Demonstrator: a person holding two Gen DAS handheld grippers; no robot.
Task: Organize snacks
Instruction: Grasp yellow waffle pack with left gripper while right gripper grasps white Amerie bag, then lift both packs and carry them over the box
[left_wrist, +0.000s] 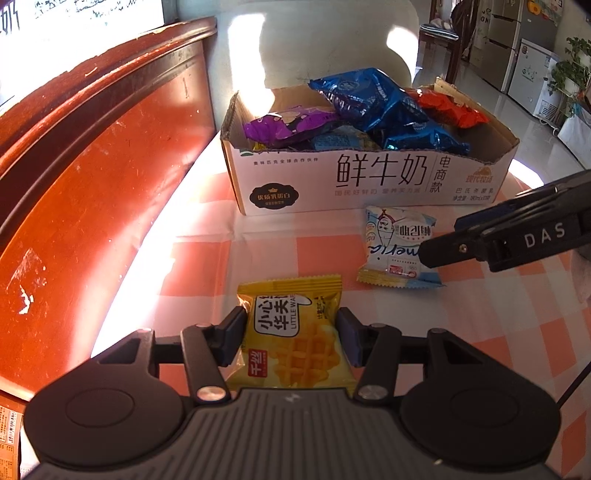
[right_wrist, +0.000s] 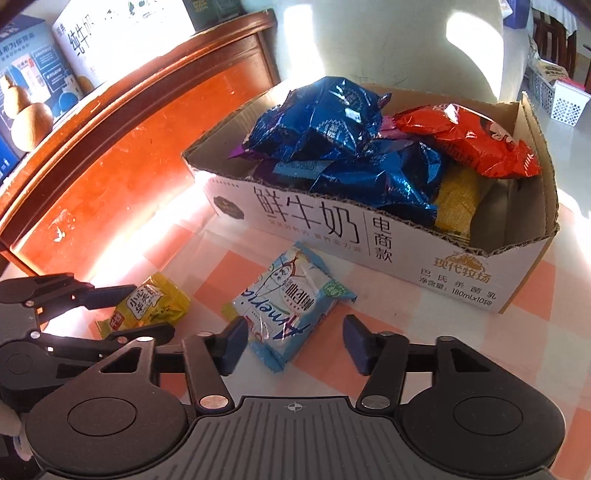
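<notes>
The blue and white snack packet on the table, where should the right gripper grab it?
Grip the blue and white packet across its narrow middle, one finger on each long edge, coming down from above. It lies flat and slanted on the checked tablecloth, so the open right gripper should probably turn slightly to match.

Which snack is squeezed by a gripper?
The yellow waffle packet: the left gripper pinches its sides. The white-blue packet lies free between open fingers.

Checked tablecloth (left_wrist: 207, 258) carries milk carton box (left_wrist: 369, 181), yellow waffle packet (left_wrist: 291, 339), white-blue packet (left_wrist: 397, 247).
</notes>
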